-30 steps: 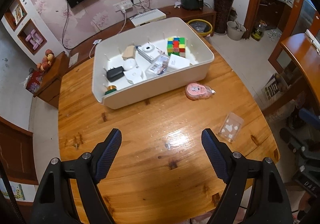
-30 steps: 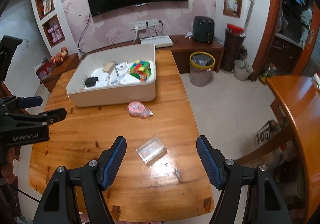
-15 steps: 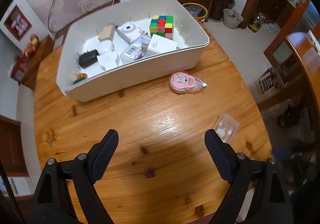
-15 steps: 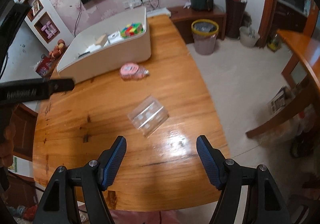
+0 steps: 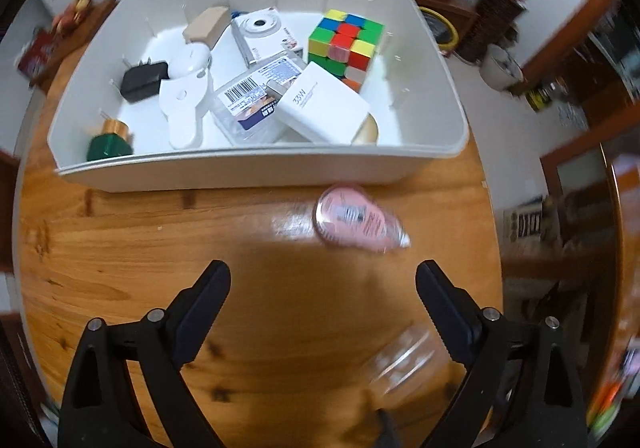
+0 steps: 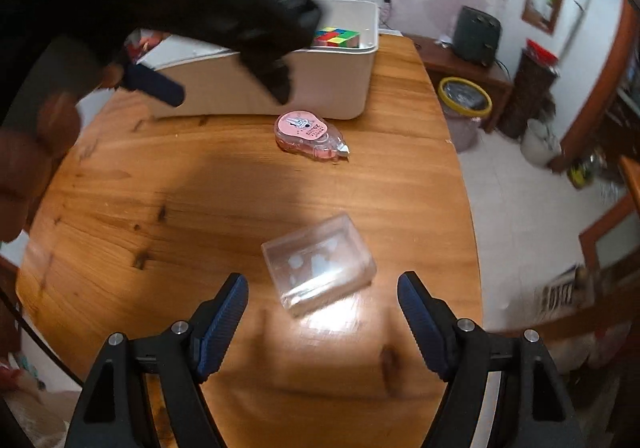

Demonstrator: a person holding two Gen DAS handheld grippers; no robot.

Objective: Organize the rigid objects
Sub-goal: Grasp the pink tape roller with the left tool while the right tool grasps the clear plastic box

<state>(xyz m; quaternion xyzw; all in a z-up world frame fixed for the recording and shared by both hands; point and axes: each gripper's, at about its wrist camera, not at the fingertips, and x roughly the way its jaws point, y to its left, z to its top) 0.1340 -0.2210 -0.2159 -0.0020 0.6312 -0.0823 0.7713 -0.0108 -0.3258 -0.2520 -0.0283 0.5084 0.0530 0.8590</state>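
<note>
A pink, teardrop-shaped correction-tape dispenser (image 6: pixel 309 135) lies flat on the wooden table at upper centre of the right wrist view, just in front of the white bin (image 6: pixel 344 87), its tip pointing lower right. A clear plastic box (image 6: pixel 319 264) lies flat, turned askew, at lower centre. The bin, in the upper half of the left wrist view, holds a multicoloured puzzle cube (image 5: pixel 346 43), a white charger (image 5: pixel 322 108) and other small items.

Around the wooden table (image 6: pixel 224 183)
A yellow-rimmed bin (image 6: pixel 464 103) stands on the pale floor beside it; a dark appliance (image 6: pixel 478 35) (blurred) sits on the low cabinet behind.
</note>
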